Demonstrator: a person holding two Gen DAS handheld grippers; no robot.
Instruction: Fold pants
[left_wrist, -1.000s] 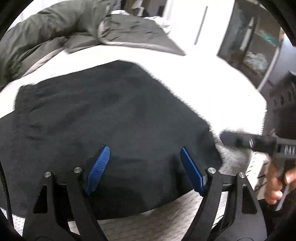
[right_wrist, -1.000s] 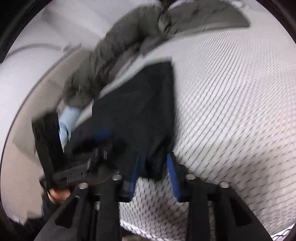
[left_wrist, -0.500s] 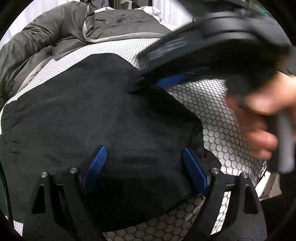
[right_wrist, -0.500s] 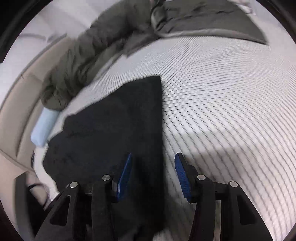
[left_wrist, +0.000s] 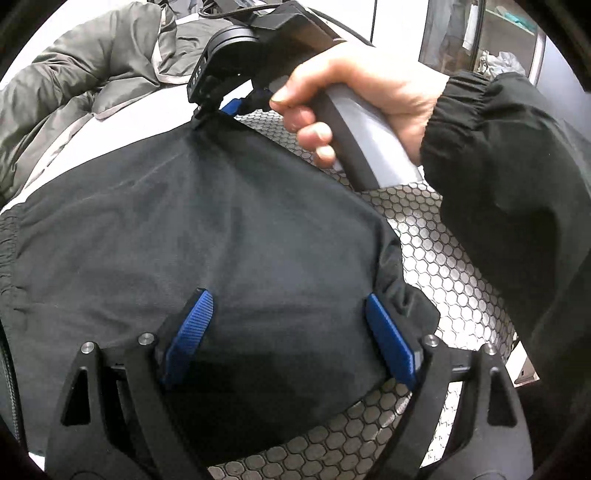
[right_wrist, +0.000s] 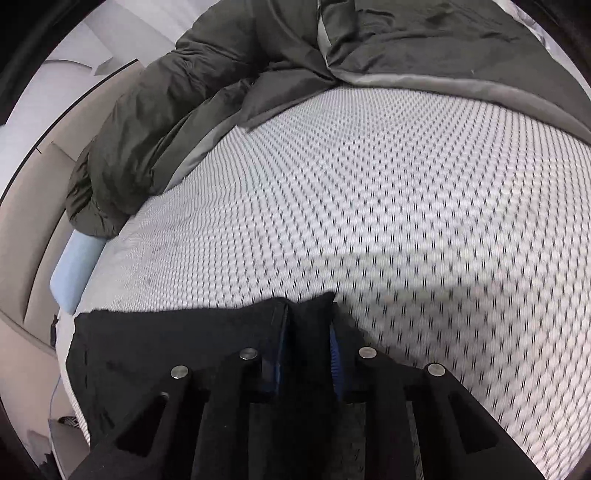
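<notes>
Looking along the left wrist view first: the left gripper hangs with its blue pads spread wide over the near part of the black pants, gripping nothing; the right-hand pad sits at the garment's bunched corner at about four o'clock. A second ago the far side of the cloth lay clear. Now the right gripper has come across to the far corner at about eleven o'clock, with the person's right hand and dark sleeve filling the upper right. Faint creases run from that corner toward the middle, which suggests the cloth is being drawn taut. The pants lie spread on the honeycomb-patterned mattress, a grey duvet heaped at ten o'clock.

Turning to the right wrist view: the right gripper sits at six o'clock, and its jaws have just been closing. Half a second ago they stood apart over the edge of the pants; now a fold of the black pants rises between the pads and is pinched there. The mattress beyond is bare up to the duvet at twelve o'clock, with a pale blue pillow at nine o'clock.

My reading: the far corner is secured, so the left must grasp its own corner before a fold can be carried over.
</notes>
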